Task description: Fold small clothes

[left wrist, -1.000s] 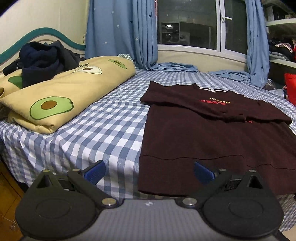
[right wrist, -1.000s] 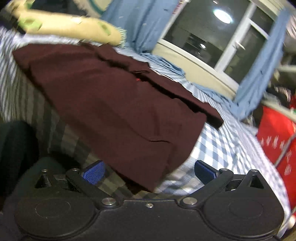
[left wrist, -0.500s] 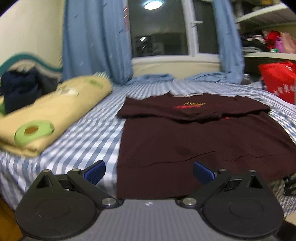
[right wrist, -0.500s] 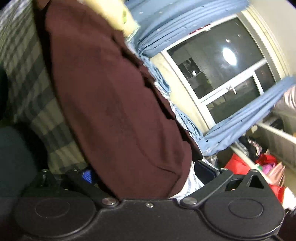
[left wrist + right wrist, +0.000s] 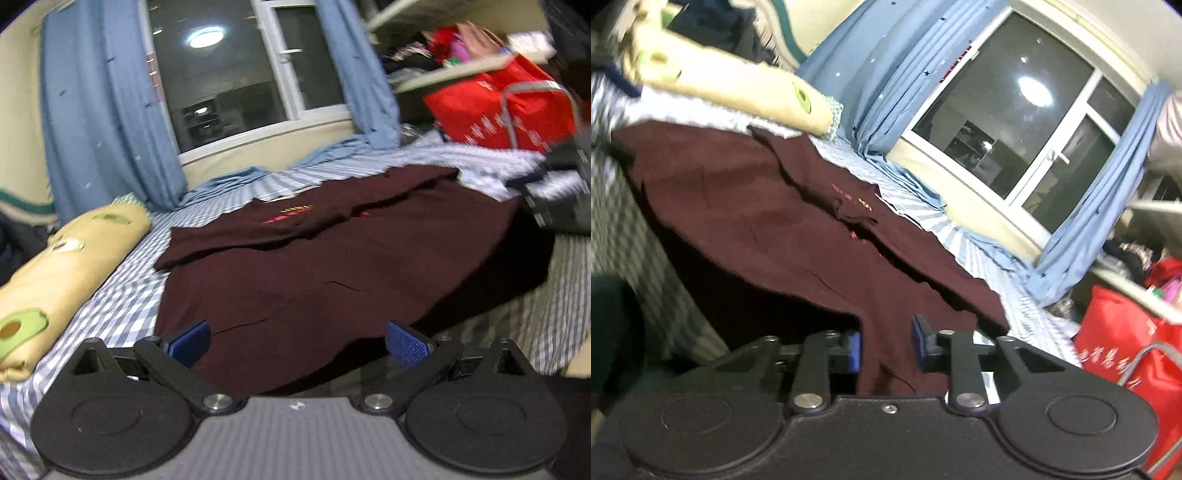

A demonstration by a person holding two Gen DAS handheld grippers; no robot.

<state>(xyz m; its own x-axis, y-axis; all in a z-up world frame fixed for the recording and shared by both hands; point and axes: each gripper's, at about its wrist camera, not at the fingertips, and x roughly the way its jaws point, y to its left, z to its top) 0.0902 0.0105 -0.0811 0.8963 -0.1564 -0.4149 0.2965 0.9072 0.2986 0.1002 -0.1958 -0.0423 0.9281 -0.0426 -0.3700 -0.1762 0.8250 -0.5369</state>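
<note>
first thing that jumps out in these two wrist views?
The dark maroon shirt spread flat across the middle of the blue checked bed, its top part folded over with small red print showing. The right gripper has its jaws narrowed around the shirt's near hem, while the left gripper stands wide open over the near edge. Off to the sides sit the avocado-print pillow and a bright red bag.

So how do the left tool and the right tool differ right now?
The left tool has its blue fingers spread wide; the right tool has them drawn close together. The left tool holds nothing, with the shirt hem lying between its fingers, while the right tool has a fold of shirt between its pads. Both sit at the shirt's near edge.
</note>
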